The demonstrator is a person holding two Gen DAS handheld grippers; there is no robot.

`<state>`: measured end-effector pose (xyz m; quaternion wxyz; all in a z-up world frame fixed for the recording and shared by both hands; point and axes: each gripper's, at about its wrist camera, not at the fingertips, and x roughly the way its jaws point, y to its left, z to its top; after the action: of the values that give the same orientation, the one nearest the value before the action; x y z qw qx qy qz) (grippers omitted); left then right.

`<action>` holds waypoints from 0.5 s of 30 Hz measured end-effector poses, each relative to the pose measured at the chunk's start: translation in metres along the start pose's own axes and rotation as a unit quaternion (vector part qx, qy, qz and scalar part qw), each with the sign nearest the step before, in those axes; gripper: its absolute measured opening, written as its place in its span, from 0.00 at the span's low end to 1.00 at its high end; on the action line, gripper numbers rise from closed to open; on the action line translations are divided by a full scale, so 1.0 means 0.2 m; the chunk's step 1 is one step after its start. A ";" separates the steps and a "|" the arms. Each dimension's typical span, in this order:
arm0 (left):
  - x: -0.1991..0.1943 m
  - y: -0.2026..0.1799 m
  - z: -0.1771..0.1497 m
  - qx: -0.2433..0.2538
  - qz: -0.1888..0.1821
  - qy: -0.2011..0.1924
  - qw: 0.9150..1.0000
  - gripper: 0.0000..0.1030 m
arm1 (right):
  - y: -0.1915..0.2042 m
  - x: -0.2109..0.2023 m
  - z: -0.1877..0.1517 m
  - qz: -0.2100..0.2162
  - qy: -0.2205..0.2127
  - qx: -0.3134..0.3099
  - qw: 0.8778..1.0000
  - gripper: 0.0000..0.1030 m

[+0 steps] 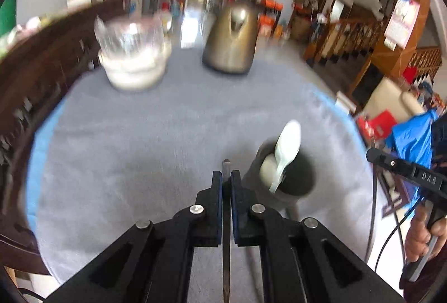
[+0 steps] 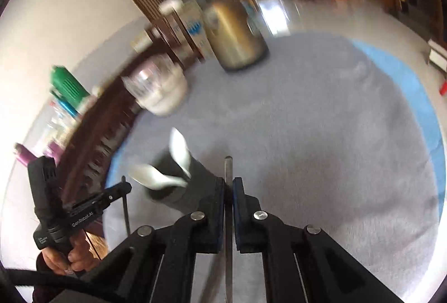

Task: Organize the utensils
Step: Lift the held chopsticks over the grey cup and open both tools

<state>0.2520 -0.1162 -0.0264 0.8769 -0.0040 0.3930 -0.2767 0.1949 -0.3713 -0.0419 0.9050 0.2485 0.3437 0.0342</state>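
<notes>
On the far left of my left wrist view, a clear glass bowl stacked in white bowls (image 1: 133, 57) stands at the back of the grey-cloth-covered tabletop (image 1: 139, 141), near its dark wooden edge. To the right of it, well apart, stands a brushed-metal electric kettle (image 1: 231, 40). Nearer me, my left gripper (image 1: 226, 177) is pressed together on a thin flat metal utensil handle (image 1: 226, 233), whose tip pokes out just past the pads. Just right of it sits a dark cylindrical utensil holder (image 1: 293, 177) with two white plastic spoons (image 1: 287, 146) leaning in it. At the far right edge, my other hand (image 1: 424, 236) holds its black tool.

From my right wrist view, my left hand (image 2: 67, 255) shows at the far left, the holder next, and my right gripper (image 2: 228, 185) pinches a second slim metal utensil handle (image 2: 228, 247), held above the cloth.
</notes>
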 end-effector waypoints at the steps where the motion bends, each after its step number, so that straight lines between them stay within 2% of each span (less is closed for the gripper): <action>1: -0.05 -0.01 0.04 -0.002 0.000 -0.018 1.000 0.06 | 0.02 -0.05 0.01 0.012 -0.020 -0.002 1.000 0.06; 3: -0.17 -0.02 0.10 -0.008 -0.004 -0.049 0.999 0.06 | 0.08 -0.16 0.05 0.037 -0.076 -0.008 0.996 0.06; 6: -0.32 -0.03 0.21 -0.017 -0.015 -0.101 0.995 0.06 | 0.17 -0.30 0.09 0.050 -0.158 -0.016 0.986 0.06; 10: -0.47 -0.08 0.33 -0.020 -0.022 -0.147 0.989 0.06 | 0.27 -0.44 0.14 0.069 -0.259 -0.021 0.963 0.06; 15: -0.56 -0.12 0.41 -0.017 -0.028 -0.177 0.984 0.06 | 0.44 -0.50 0.20 0.059 -0.345 -0.031 0.936 0.06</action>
<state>0.2374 -0.0989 0.1131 0.9244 -0.0788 0.2364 -0.2889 0.1536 -0.3352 0.0866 0.9715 0.2368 -0.0062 0.0098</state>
